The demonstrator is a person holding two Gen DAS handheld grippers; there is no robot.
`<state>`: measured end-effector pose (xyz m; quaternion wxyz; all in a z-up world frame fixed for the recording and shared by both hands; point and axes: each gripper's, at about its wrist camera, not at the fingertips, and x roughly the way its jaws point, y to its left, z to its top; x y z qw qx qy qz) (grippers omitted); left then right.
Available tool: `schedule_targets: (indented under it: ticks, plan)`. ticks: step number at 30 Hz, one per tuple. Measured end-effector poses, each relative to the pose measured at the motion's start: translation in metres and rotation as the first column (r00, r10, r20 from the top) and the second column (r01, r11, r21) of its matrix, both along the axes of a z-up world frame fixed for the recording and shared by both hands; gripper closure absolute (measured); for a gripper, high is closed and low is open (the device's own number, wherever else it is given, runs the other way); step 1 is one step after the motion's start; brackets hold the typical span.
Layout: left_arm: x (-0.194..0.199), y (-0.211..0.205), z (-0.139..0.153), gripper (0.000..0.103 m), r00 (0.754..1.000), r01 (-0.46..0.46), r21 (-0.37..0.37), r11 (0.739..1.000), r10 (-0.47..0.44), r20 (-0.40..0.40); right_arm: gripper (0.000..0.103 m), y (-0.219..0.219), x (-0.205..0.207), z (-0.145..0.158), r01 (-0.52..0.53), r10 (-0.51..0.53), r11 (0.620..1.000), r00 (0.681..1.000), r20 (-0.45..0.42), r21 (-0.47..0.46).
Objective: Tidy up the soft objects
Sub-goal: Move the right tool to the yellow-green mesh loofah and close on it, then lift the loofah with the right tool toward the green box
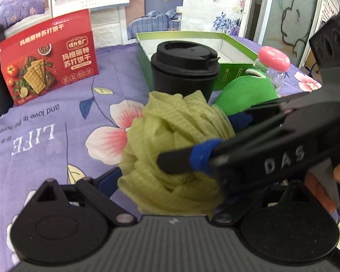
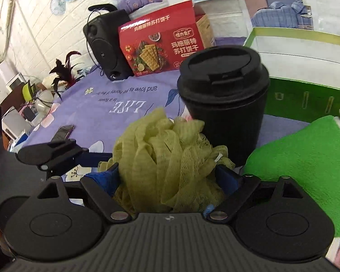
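Both the right gripper and the left gripper have their jaws clamped on the yellow-green mesh bath pouf, probably lifted just off the purple floral surface, though contact is hidden. It looks mid-transfer; next, clear the black lidded cup directly ahead and reach the open green box towards the surface's far edge. The green plush cloth crowds the right; the left is open.

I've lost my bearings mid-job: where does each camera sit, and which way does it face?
Left wrist: on the left gripper, facing the yellow-green mesh bath pouf, black lidded cup and green open box; the right gripper crosses in, a fingertip of the person at the right edge.
Right wrist: on the right gripper, facing the same pouf, with the left gripper at its left.
Shared: pouf, cup, red cracker box, purple floral cloth.
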<state>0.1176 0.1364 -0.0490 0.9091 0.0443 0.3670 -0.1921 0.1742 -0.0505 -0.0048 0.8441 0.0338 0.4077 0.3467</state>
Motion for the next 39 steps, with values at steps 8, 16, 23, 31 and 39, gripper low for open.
schedule_targets:
  ticks: [8,16,23,31,39]
  plan:
    - [-0.005,-0.005,0.002,0.009,1.000,-0.012,0.034,0.999,0.011,0.029,0.022,-0.003,0.006,-0.010,-0.024,0.025,0.999,0.999,-0.028,0.027]
    - [-0.024,-0.010,0.016,0.048,0.998,-0.005,0.038,0.999,0.003,0.064,0.060,-0.014,-0.016,0.007,-0.039,0.033,0.996,0.997,0.068,0.078]
    - [-0.048,-0.018,0.053,0.053,0.990,-0.020,0.042,0.999,0.014,0.139,0.067,-0.026,-0.025,0.026,-0.028,0.014,0.979,0.997,0.073,0.202]
    - [-0.049,-0.020,0.014,0.009,0.989,-0.112,0.190,0.975,0.090,0.121,0.052,0.000,-0.022,0.017,-0.015,0.012,0.998,0.999,0.049,0.057]
    - [-0.033,-0.001,-0.002,0.001,0.992,-0.118,0.134,0.984,0.110,0.067,0.041,0.020,-0.003,0.012,0.004,-0.003,1.000,0.998,0.068,-0.012]
